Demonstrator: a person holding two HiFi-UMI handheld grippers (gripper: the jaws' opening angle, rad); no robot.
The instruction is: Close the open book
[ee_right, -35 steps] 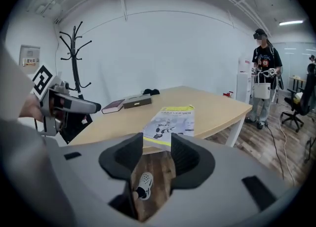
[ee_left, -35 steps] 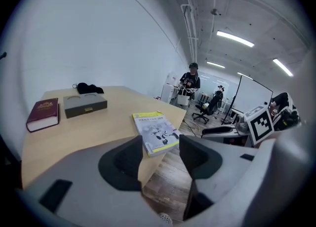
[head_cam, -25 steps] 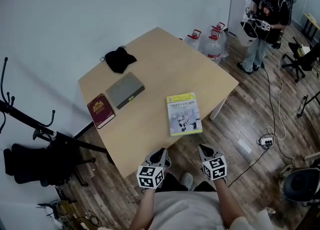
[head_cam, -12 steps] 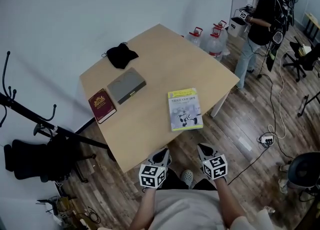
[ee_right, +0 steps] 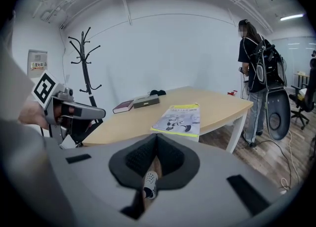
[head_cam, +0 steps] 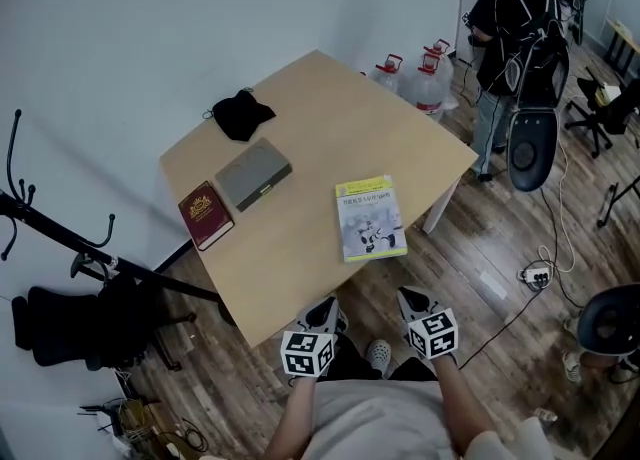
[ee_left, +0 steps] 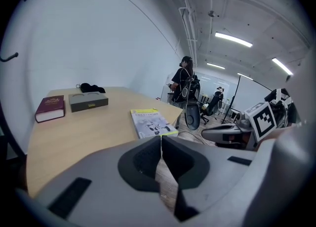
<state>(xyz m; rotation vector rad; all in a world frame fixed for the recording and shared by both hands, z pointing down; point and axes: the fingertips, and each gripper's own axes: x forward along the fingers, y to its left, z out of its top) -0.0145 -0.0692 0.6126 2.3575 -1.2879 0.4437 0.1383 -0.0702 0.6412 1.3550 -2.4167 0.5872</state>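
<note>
Pressed together on nothing: left gripper [head_cam: 324, 308] and right gripper [head_cam: 409, 300], bottom centre, just off the table's [head_cam: 330, 118] near edge; above them, by the table's right edge, the book [head_cam: 370, 219], flat and closed; further up-left, grey box [head_cam: 253, 174], lid down, contents unseen; bare wood between.

Ahead and left of your left gripper [head_cam: 324, 310], a red book [head_cam: 204, 215] lies beside a grey box [head_cam: 253, 173]; a black cloth [head_cam: 241, 113] lies beyond.
</note>
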